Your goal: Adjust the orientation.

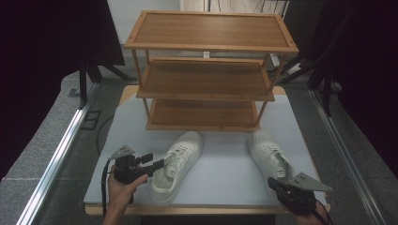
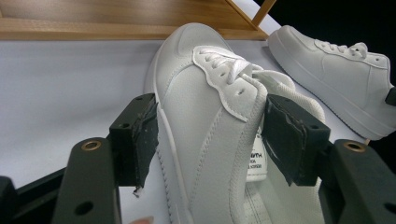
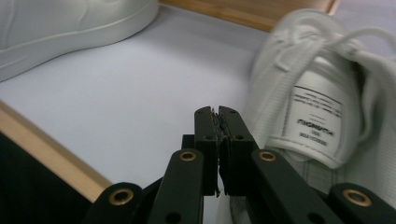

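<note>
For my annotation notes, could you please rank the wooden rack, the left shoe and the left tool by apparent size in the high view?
1. wooden rack, largest by far.
2. left shoe.
3. left tool, smallest, though it sits nearer the camera.

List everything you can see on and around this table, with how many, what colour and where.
Shoes: two, white; left shoe in front of the rack, right shoe nearer the table's right edge.
Rack: one, brown wood, three shelves, at the back of the table.
Table mat: one, pale grey, under the shoes and the rack.
Table: one, light wood edge showing around the mat.
Left tongs: black, open, straddling the left shoe's side wall near its collar.
Right tongs: black, shut on nothing, beside the right shoe's heel.
Person's left hand: holding the left tongs.
</note>
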Demonstrator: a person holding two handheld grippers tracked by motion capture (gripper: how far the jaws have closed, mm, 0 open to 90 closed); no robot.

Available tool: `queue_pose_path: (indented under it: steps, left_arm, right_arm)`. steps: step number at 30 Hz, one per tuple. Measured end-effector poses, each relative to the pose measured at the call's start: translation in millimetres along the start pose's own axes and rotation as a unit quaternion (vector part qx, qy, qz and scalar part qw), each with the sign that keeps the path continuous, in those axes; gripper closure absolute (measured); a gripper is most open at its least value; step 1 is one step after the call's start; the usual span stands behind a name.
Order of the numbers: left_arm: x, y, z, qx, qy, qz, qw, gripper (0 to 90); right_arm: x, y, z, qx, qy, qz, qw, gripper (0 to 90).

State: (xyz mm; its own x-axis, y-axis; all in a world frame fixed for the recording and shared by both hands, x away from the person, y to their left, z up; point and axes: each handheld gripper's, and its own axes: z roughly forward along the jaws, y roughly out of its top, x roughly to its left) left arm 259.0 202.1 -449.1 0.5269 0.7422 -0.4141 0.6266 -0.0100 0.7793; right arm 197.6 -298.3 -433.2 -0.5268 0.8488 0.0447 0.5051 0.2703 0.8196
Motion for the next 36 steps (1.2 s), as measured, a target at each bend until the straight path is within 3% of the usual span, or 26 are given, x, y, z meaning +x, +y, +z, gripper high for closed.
queue_pose_path:
  steps: [1,7,26,30,36]
  left_arm:
    - [0.0,0.0,0.0,0.000,0.000,0.000,1.0000,36.2]
    - [-0.1,0.0,0.0,0.000,0.000,0.000,1.0000,36.2]
    - [0.2,0.1,0.1,0.001,0.000,-0.001,1.0000,36.1]
    - [0.1,0.1,0.4,0.001,-0.001,0.000,1.0000,36.1]
    - [0.4,0.3,0.7,0.001,-0.002,-0.001,1.0000,36.0]
  right_arm:
    - [-7.0,-1.5,-2.7,-0.005,0.008,0.012,0.9999,85.9]
    - [-18.0,-3.4,-7.3,-0.009,0.018,0.031,0.9993,86.2]
    - [-22.3,-3.2,-8.9,-0.003,0.019,0.036,0.9992,87.1]
    - [-18.7,-1.7,-7.7,-0.004,0.027,0.034,0.9990,79.9]
    - [-13.2,5.7,-12.1,-0.037,0.043,0.031,0.9979,72.4]
